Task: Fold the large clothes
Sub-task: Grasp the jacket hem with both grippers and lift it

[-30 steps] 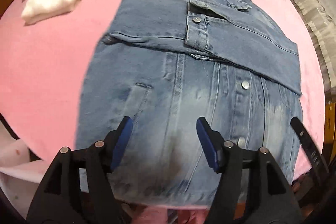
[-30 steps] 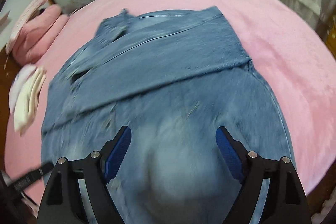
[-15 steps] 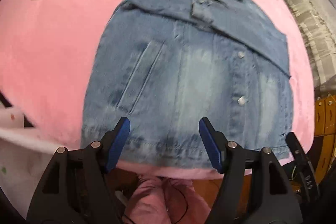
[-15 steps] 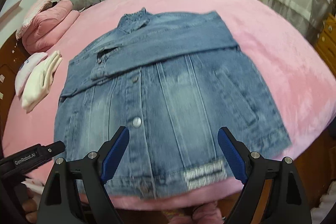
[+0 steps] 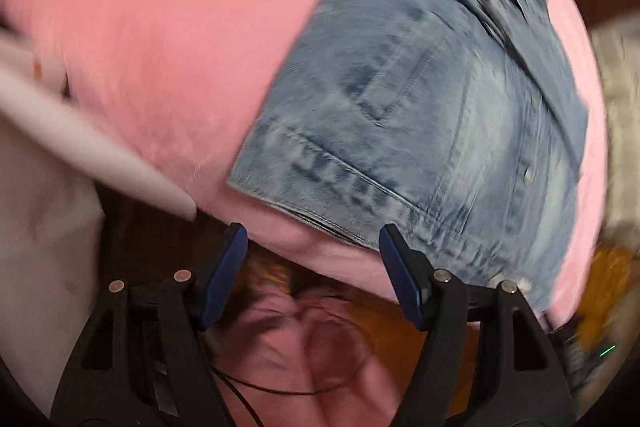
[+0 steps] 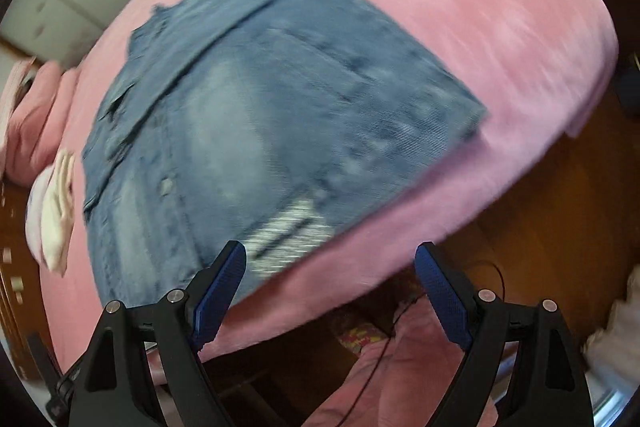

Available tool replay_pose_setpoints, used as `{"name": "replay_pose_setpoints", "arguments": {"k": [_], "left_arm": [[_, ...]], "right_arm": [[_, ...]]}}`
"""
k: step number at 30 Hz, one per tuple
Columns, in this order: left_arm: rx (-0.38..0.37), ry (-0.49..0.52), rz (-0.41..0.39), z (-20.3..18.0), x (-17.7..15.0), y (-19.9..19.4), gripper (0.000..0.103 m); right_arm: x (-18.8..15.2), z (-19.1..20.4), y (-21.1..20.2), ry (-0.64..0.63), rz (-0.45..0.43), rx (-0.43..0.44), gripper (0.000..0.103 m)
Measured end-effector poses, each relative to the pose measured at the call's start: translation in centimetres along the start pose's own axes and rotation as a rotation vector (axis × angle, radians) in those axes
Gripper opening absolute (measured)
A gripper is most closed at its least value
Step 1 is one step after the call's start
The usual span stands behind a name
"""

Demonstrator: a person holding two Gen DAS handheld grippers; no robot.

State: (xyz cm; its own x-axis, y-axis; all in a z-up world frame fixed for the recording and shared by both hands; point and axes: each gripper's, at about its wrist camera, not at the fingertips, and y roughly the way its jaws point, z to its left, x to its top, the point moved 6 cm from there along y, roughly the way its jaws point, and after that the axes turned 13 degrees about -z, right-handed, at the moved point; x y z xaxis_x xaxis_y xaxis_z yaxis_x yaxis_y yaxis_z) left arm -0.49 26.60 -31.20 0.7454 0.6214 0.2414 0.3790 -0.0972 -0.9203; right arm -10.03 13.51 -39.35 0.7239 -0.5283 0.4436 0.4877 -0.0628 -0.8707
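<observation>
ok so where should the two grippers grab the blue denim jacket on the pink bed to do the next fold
Probably the hem corners of the blue denim jacket: left gripper on the corner near it, right gripper on the other. Come in from the near bed edge, since the hem lies flat along it, sleeves already folded across the chest.

We saw a faded blue denim jacket of coarse woven cloth, matt, with small dull metal buttons. It lay on a soft pink fleece bed cover, fuzzy and matt. The left claw and right claw were of matt black plastic with blue ribbed pads and shiny metal rivets. The brown wooden floor looked smooth and slightly glossy. Folded cream cloth looked soft.
</observation>
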Motion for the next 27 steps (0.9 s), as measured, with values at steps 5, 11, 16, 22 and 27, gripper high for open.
{"name": "replay_pose_setpoints", "arguments": {"k": [5, 11, 16, 22, 27], "left_arm": [[-0.108, -0.173, -0.017, 2.4, 0.6, 0.6, 0.066], [-0.135, -0.153, -0.036, 2.5, 1.2, 1.7, 0.066], [-0.177, -0.222, -0.037, 2.4, 1.4, 3.3, 0.066], [-0.153, -0.239, -0.045, 2.1, 2.0, 4.6, 0.066], [-0.123, -0.225, -0.053, 1.7, 1.9, 5.0, 0.063]], "right_arm": [[0.8, -4.4, 1.3, 0.059, -0.057, 0.011, 0.088], [3.7, -7.3, 4.2, 0.093, -0.127, 0.001, 0.084], [6.0, -6.7, 6.3, 0.075, -0.158, 0.024, 0.071], [6.9, -6.5, 7.5, 0.183, -0.149, 0.003, 0.063], [7.8, -5.2, 8.0, 0.114, -0.126, -0.015, 0.045]]}}
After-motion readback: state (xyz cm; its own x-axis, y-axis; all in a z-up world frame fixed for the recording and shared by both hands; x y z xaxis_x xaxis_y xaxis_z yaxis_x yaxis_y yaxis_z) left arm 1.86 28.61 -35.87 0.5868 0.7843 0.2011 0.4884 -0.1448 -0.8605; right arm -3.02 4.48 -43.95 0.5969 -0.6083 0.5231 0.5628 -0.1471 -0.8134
